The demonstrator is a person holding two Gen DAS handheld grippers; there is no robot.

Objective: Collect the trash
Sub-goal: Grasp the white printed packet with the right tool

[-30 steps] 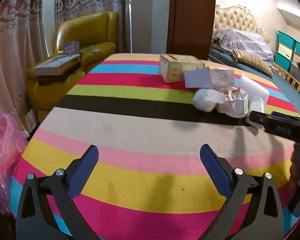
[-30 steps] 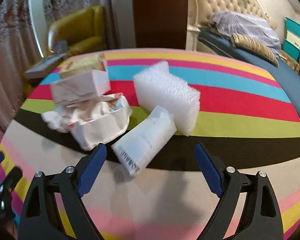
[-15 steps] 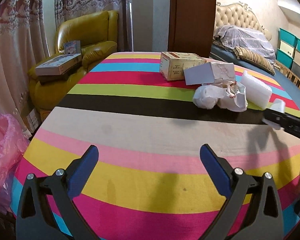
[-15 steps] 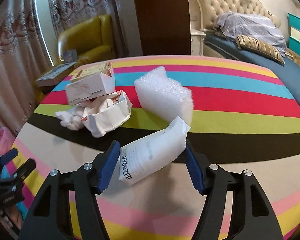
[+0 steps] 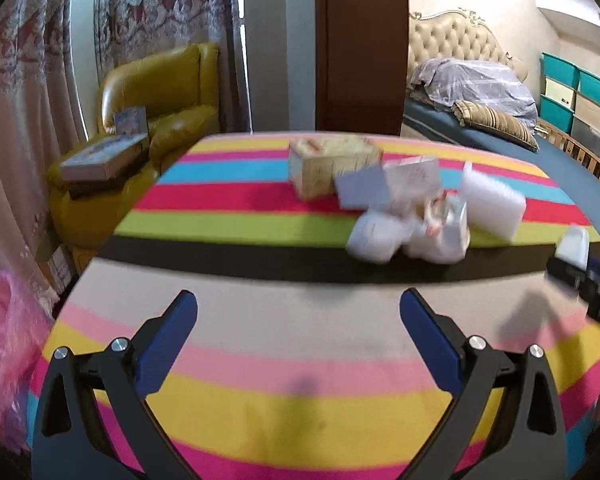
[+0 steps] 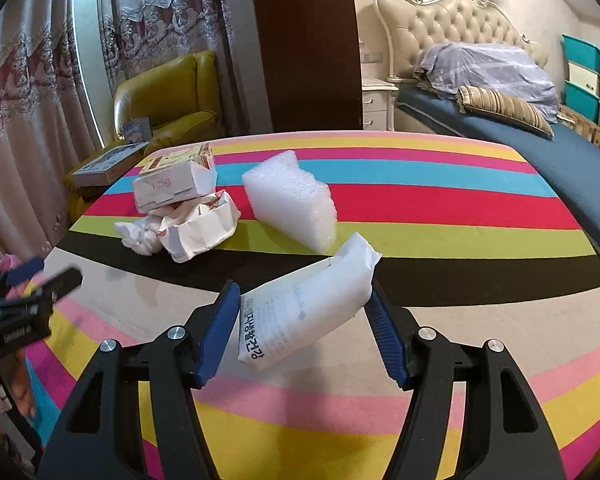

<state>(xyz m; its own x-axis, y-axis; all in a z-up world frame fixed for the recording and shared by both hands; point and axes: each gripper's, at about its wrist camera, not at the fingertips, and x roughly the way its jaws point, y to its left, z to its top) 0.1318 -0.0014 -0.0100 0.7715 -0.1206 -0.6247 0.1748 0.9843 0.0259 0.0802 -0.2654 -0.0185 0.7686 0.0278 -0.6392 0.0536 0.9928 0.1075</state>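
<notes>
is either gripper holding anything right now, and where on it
The right gripper holds the white packet, pads pressed on its two long sides near the printed end. The left gripper is open and holds nothing.

Both wrist views look forward and downward over the striped table (image 5: 260, 328), toward its far edge and the bed (image 6: 540, 148). The right view sits nearer the trash pile (image 6: 180, 216), which both share.

Black angular frames on the left gripper (image 5: 298, 320) and right gripper (image 6: 300, 320), with triangular cut-outs. Blue ribbed pads (image 6: 216, 334) on each finger. Round silver screws (image 5: 120, 345) at the pivots. Small white lettering, unreadable, on one black body.
</notes>
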